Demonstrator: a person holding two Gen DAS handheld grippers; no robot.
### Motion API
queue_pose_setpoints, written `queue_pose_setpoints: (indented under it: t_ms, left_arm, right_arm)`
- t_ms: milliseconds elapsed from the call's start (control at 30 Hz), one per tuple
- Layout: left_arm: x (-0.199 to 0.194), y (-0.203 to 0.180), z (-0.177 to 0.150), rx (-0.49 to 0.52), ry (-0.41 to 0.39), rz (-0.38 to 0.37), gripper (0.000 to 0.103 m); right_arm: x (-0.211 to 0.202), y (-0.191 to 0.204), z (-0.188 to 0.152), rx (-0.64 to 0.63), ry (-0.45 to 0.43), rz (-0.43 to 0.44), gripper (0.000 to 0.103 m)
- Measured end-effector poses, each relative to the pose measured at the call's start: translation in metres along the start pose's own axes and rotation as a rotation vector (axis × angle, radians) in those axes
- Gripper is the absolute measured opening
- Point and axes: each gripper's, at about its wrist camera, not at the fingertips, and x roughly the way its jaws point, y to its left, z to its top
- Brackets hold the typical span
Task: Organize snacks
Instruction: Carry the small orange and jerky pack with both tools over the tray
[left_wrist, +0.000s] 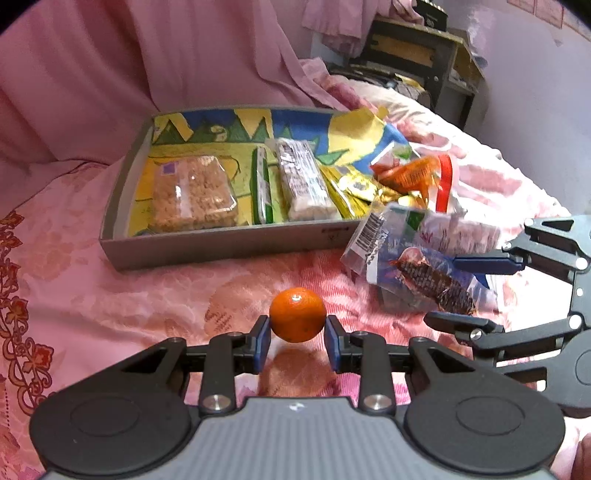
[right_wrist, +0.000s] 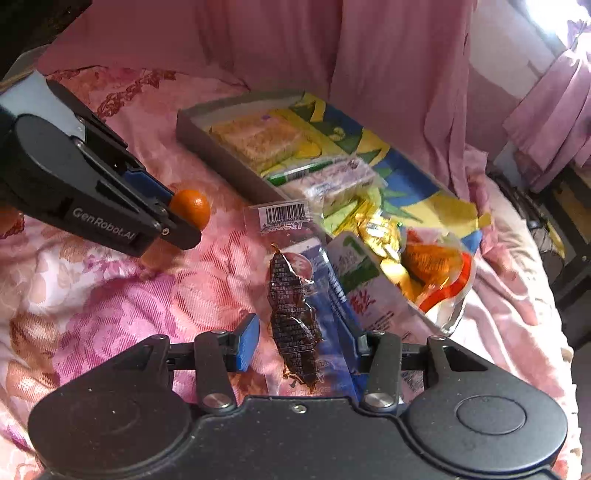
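My left gripper (left_wrist: 297, 341) is shut on a small orange mandarin (left_wrist: 297, 319), held just above the pink bedspread; it also shows in the right wrist view (right_wrist: 190, 206). My right gripper (right_wrist: 301, 341) is open, its jaws on either side of a clear packet of dark dried meat (right_wrist: 293, 325), which also shows in the left wrist view (left_wrist: 428, 277). A grey tray (left_wrist: 221, 247) with a colourful lining holds a rice cake block (left_wrist: 192, 192), a green bar (left_wrist: 260, 184) and a white bar (left_wrist: 303, 181).
Yellow sachets (left_wrist: 351, 188), an orange-red packet (left_wrist: 417, 173) and a white-green packet (right_wrist: 365, 291) lie at the tray's open right end. Pink curtains hang behind. A dark cabinet (left_wrist: 417, 55) stands at the far right.
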Motion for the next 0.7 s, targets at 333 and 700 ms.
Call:
queue_pose_setpoints:
  t_ms: [333,700]
  left_arm:
    - [0.0,0.02,0.053,-0.239,-0.168,0.02,0.034]
    - [0.03,0.05,0.075,-0.315,-0.188,0.036,0.034]
  right_arm:
    - [-0.006,-0.03,0.022,0.051,-0.194,-0.183,0.048]
    - [0.035,-0.054,0.044,0.08,-0.234,-0.246,0.049]
